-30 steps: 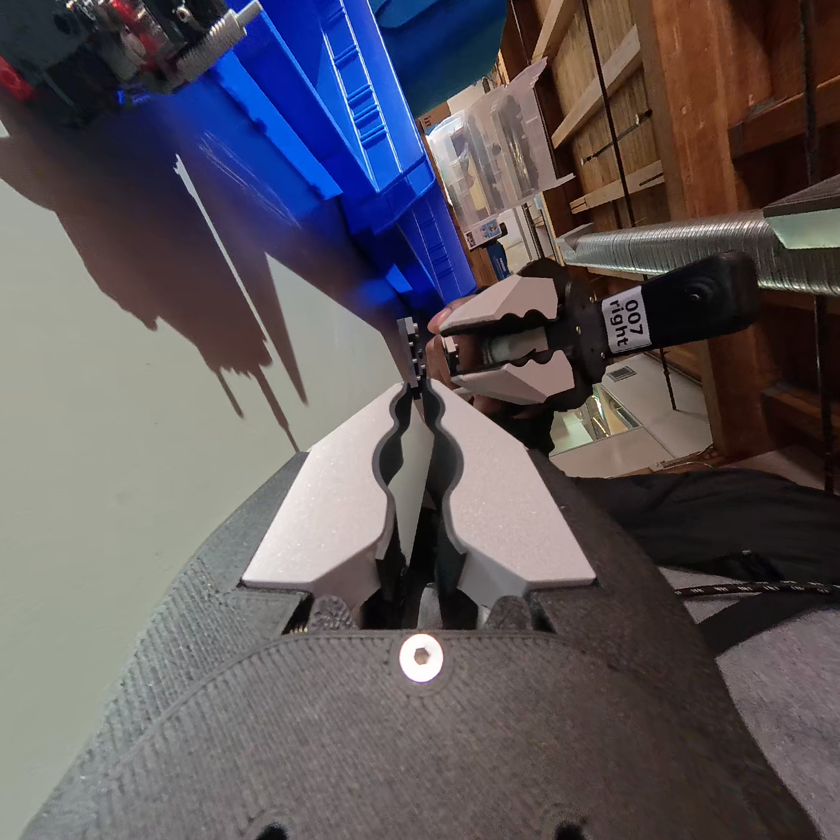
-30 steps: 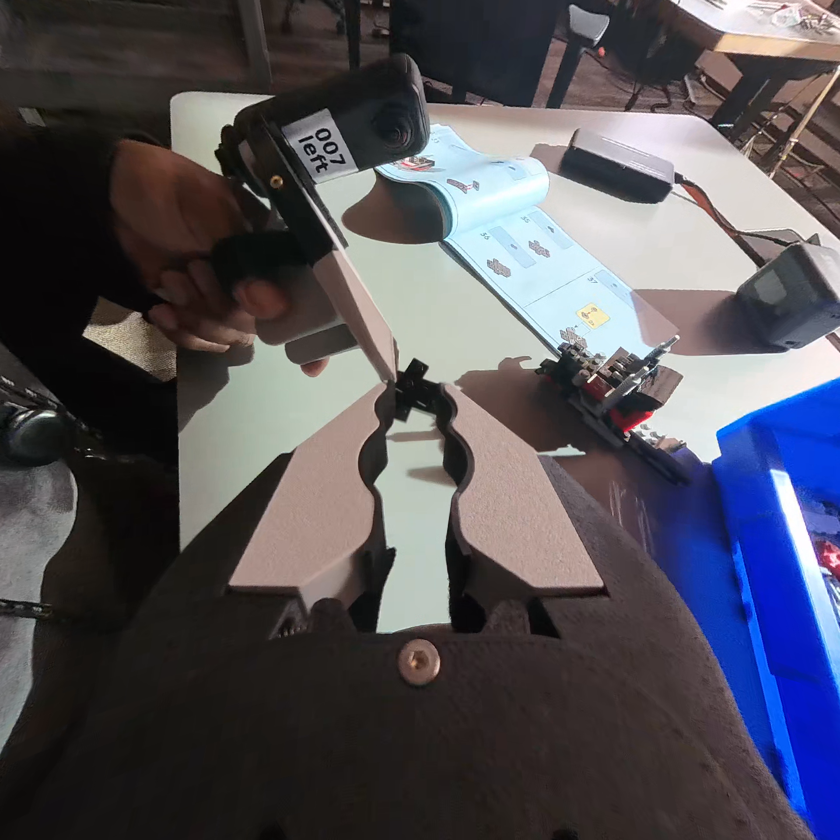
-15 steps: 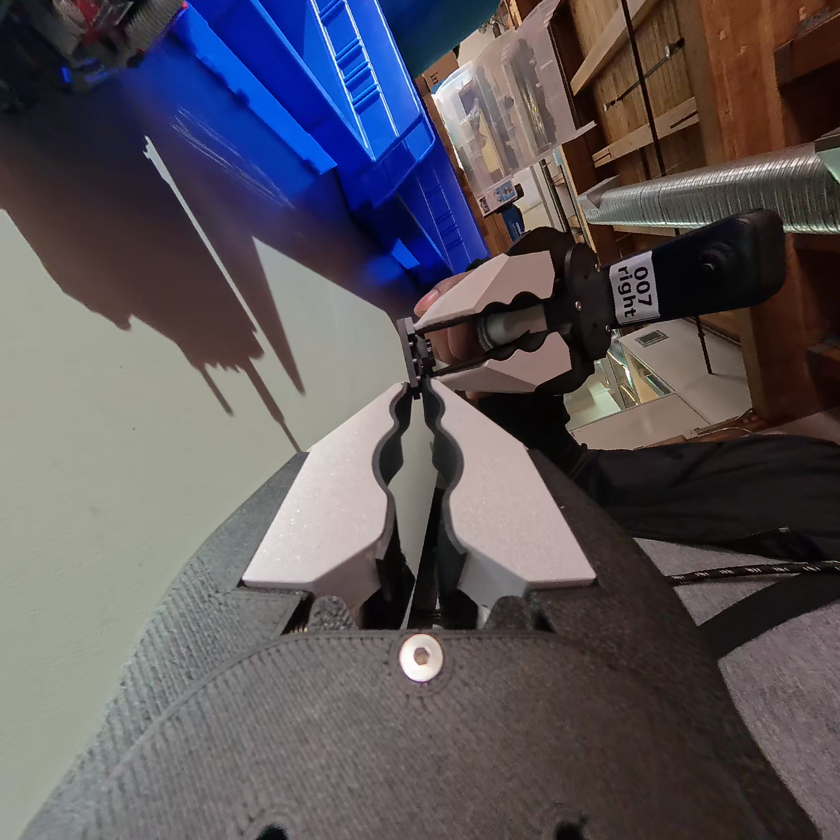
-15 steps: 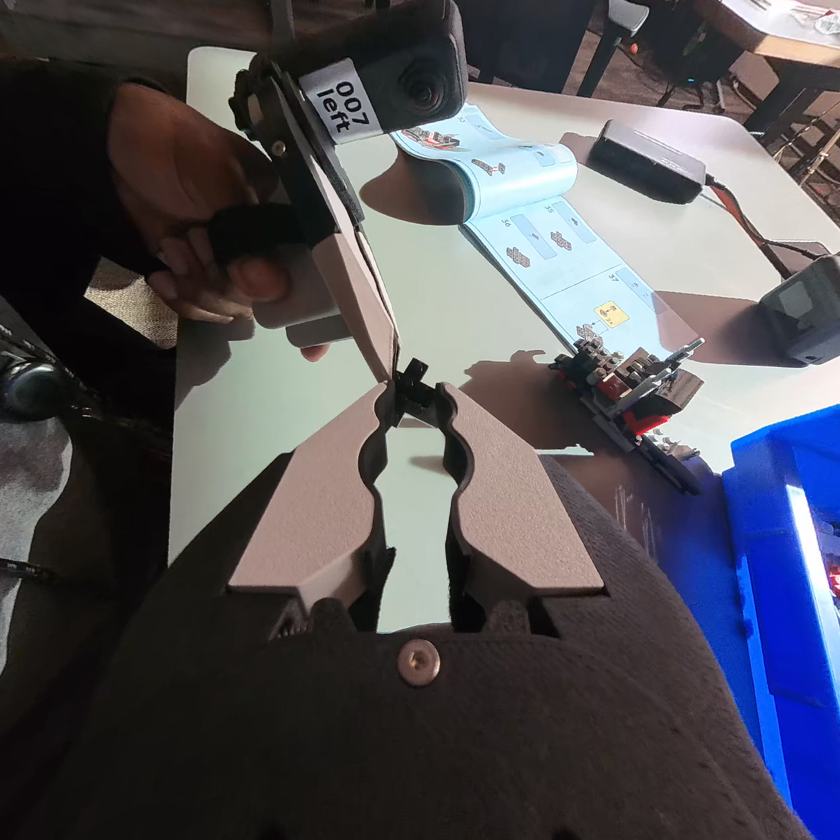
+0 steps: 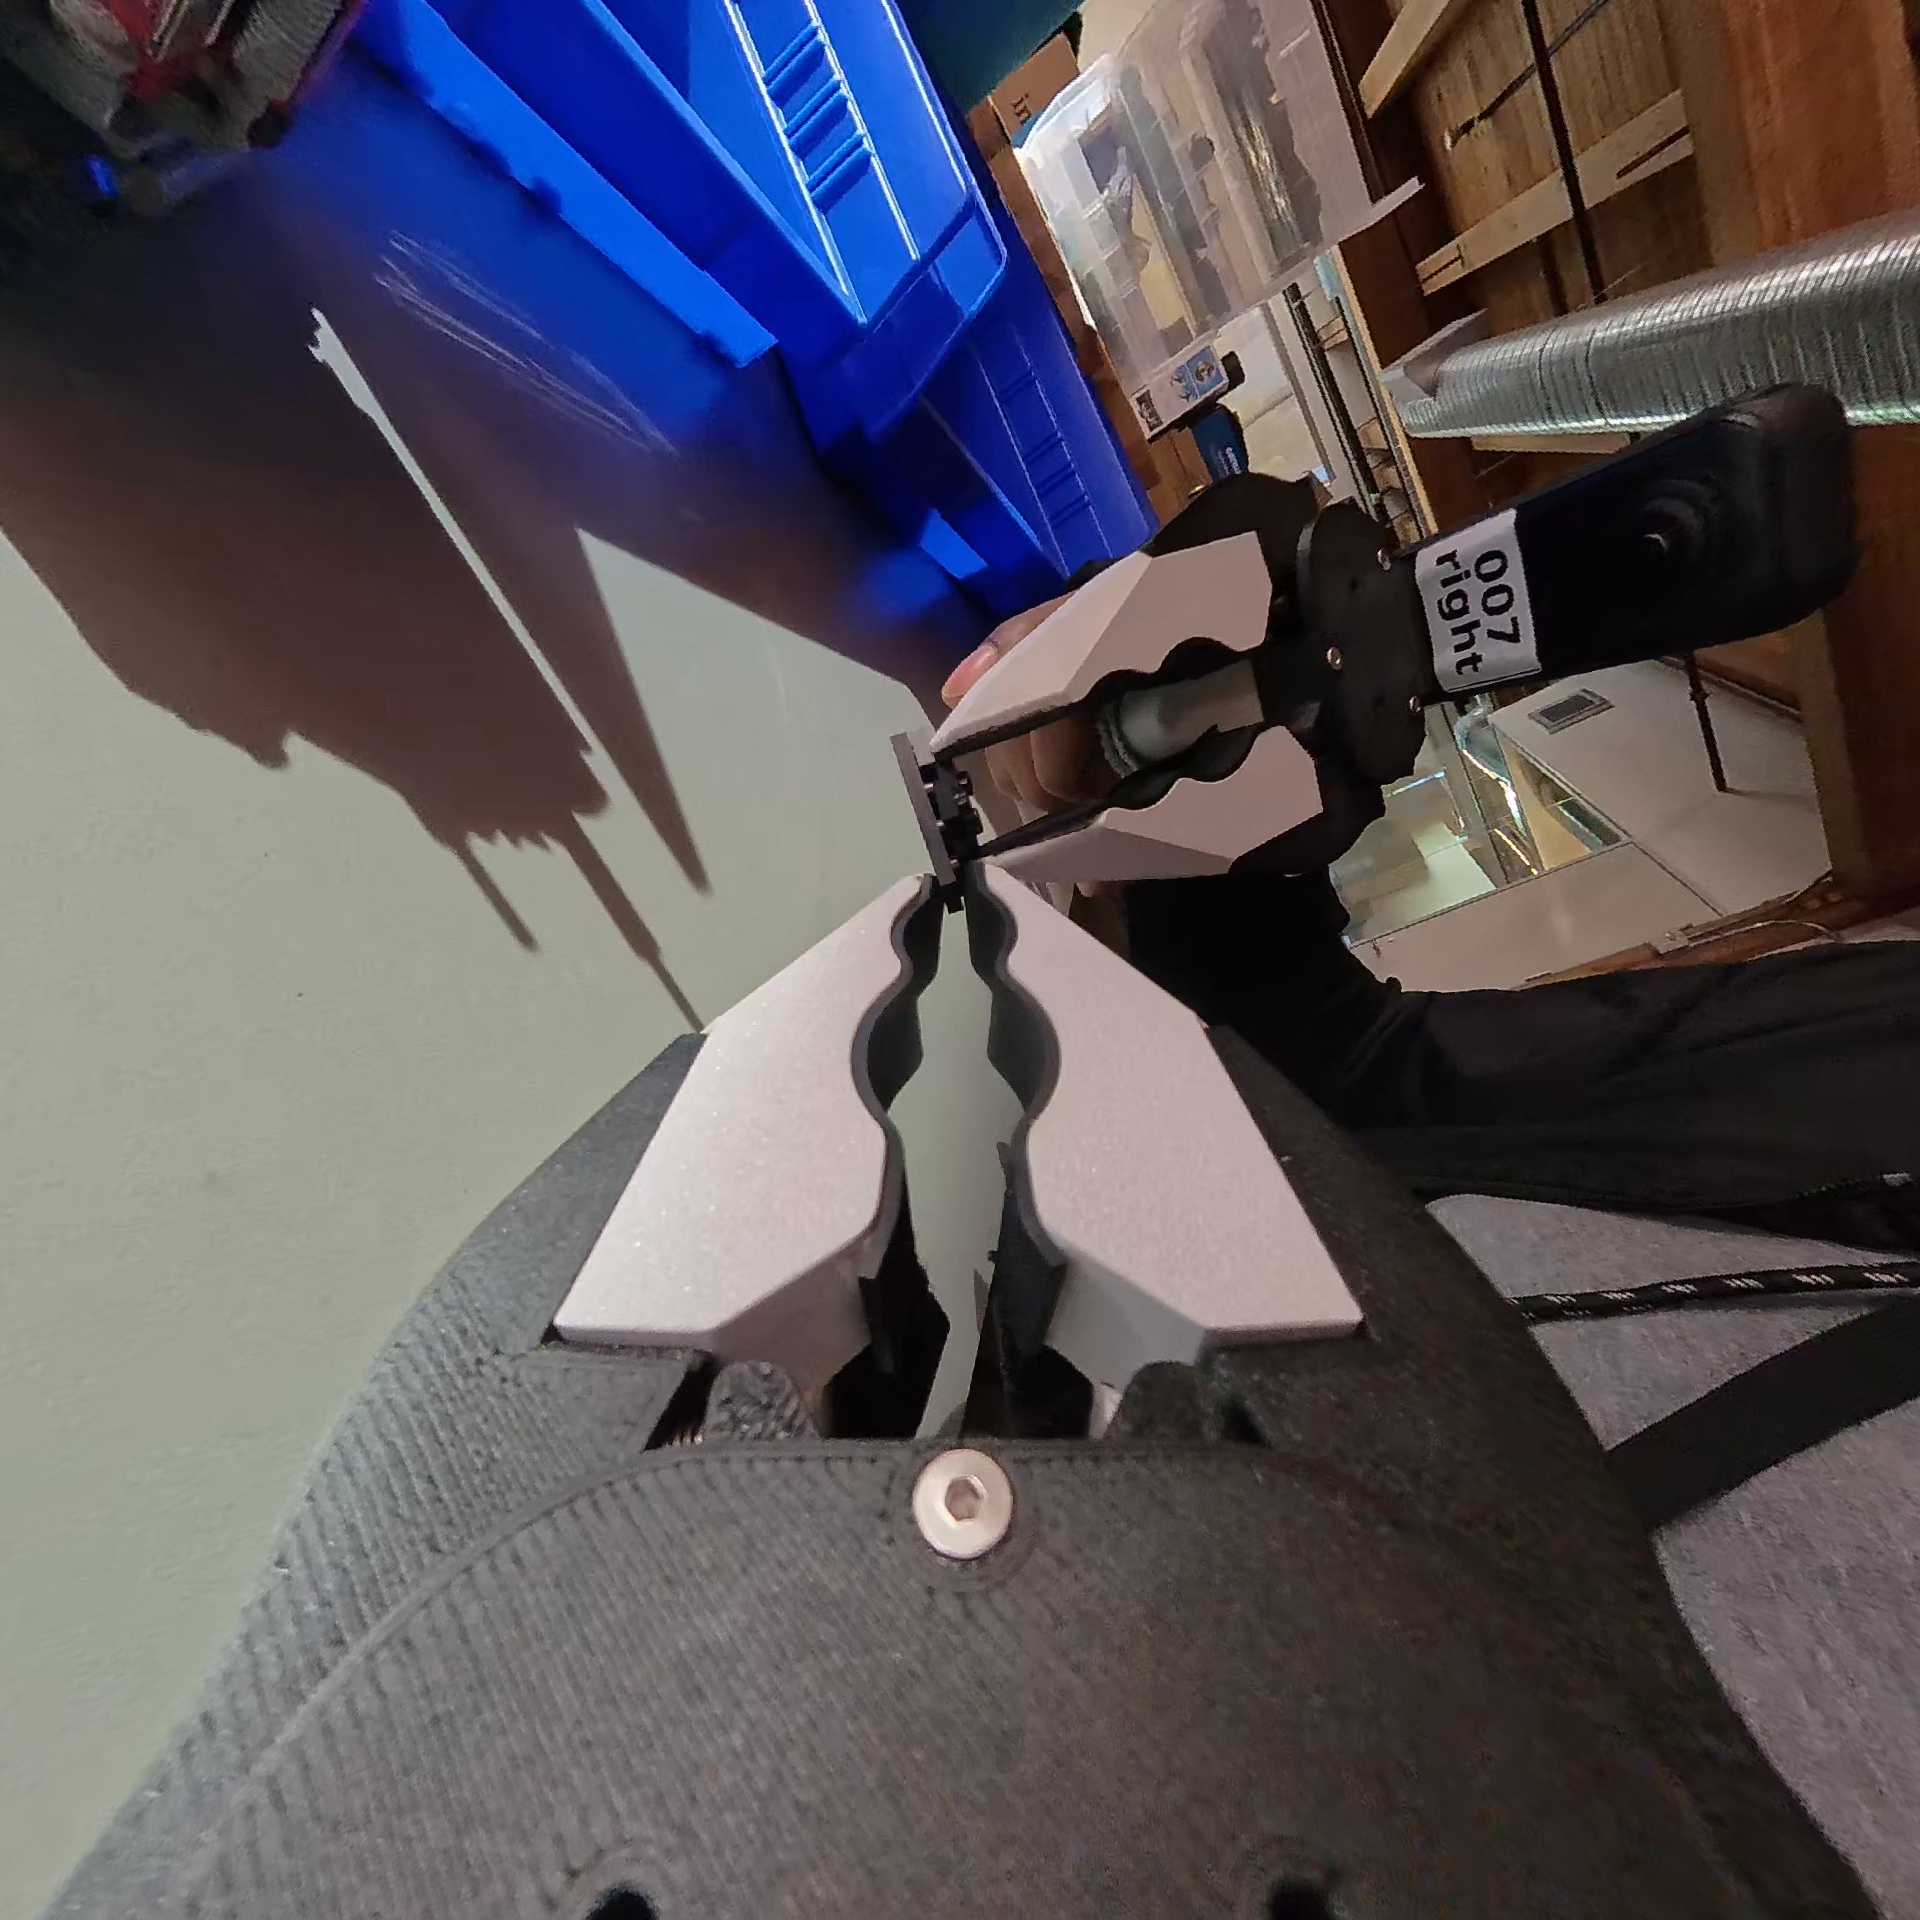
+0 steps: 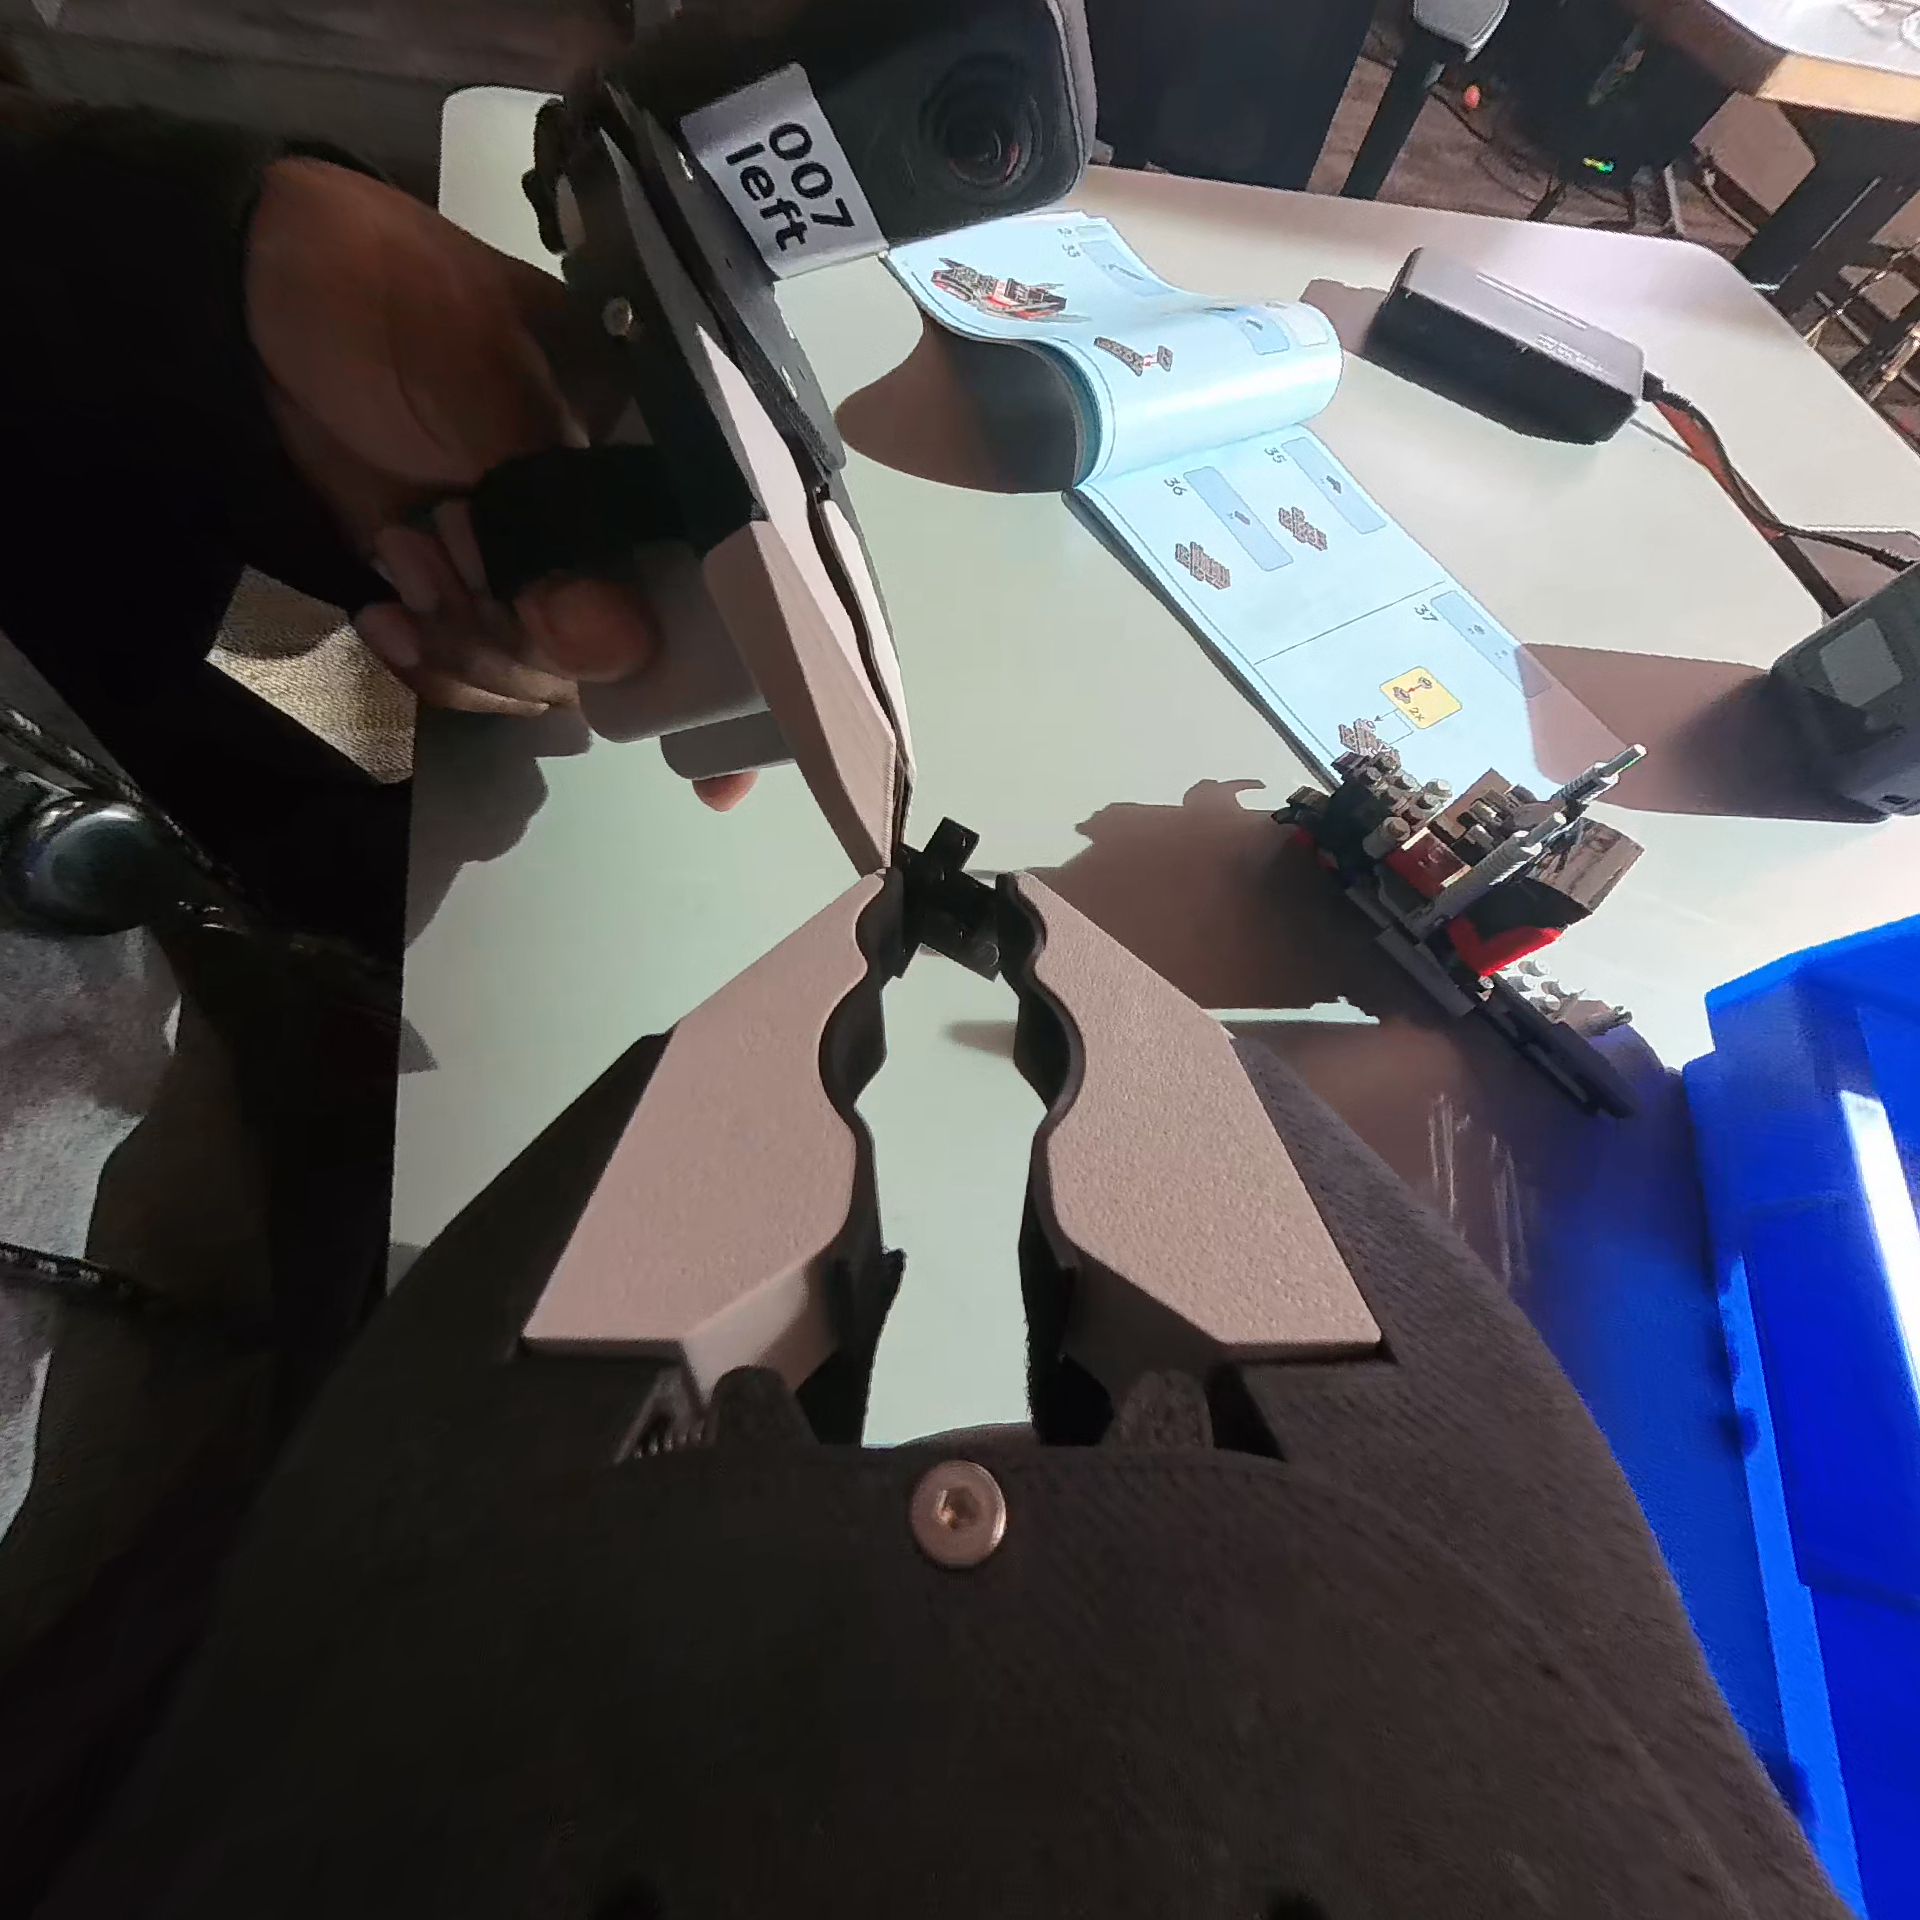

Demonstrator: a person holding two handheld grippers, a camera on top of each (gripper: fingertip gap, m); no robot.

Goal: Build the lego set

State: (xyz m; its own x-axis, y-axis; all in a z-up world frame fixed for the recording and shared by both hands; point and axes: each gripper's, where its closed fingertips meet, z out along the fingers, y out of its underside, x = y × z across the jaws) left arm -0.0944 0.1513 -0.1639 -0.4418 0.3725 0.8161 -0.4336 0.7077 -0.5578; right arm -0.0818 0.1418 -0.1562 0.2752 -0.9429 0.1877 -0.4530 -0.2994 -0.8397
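Pale green bench (image 6: 1039,623), smooth, open beneath both claws. Small black lego piece (image 6: 940,899) is gripped by right claw (image 6: 940,904) and pinched at its end by left claw (image 5: 948,894). Part-built lego model (image 6: 1455,883) is set right of the right claw, beside blue plastic bin (image 6: 1818,1247). White printed labels are borne by both tools.

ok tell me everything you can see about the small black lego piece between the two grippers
The small black lego piece is a tiny dark plastic assembly with visible studs, held in the air above the pale table. The right gripper is shut across it, and the left gripper pinches its edge at nearly a right angle. Finer details are too small to tell.
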